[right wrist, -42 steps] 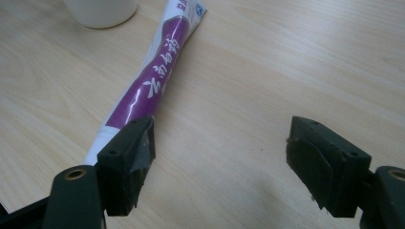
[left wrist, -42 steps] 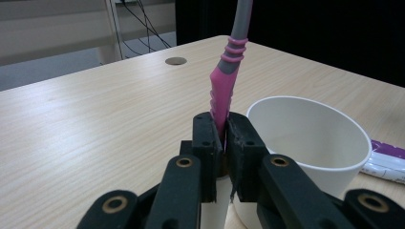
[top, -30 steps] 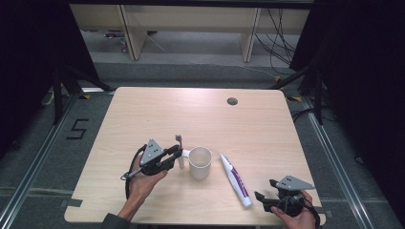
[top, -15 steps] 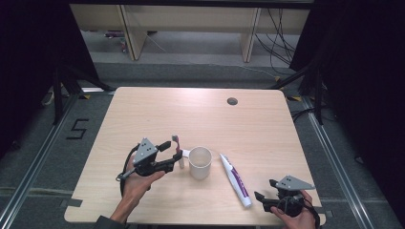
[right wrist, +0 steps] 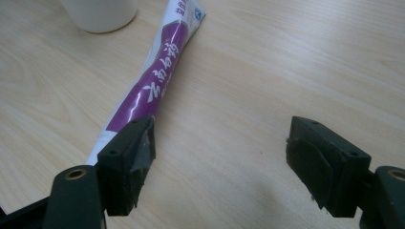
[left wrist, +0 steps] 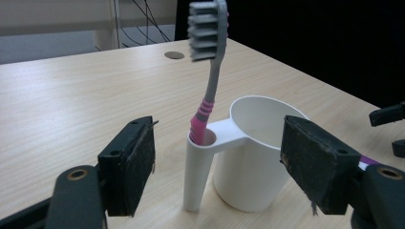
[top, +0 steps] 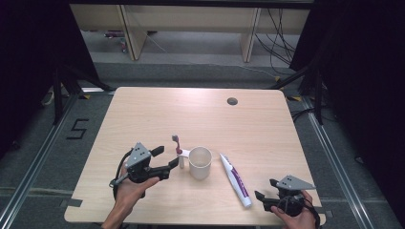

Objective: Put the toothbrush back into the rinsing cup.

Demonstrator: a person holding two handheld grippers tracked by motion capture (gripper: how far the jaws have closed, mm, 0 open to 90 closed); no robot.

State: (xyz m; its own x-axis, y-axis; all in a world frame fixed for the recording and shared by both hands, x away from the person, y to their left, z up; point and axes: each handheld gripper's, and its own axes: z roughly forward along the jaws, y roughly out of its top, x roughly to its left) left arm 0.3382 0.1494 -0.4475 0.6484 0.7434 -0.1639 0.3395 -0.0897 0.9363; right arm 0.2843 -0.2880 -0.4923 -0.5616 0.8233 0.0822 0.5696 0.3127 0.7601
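- Left gripper [top: 169, 159] at the table's 7 o'clock, aimed at the cup [top: 200, 162]. Jaws apart, just been opening — nothing pinched between the pads.
- Left gripper view: brush [left wrist: 208, 71] stands upright in the hollow handle [left wrist: 198, 167] of the cup [left wrist: 255, 157], head up, bristles facing away from the cup. Handle tube sits between the two jaws, clear of both pads.
- High view: brush [top: 177, 144] at the cup's 9 o'clock side, nearly touching the left gripper's tips.
- Cup upright on the table [top: 200, 114], near centre, slightly toward the person.
- Tube [top: 235, 180] lies flat just beside the cup at its 4 o'clock, purple and white, running roughly 11 to 5.
- Right gripper [top: 262, 189] at the table's 5 o'clock corner, jaws wide apart — empty.
- Right gripper view: tube [right wrist: 155, 81] lies close by its left jaw; contact can't be told. Cup base at 11 o'clock.
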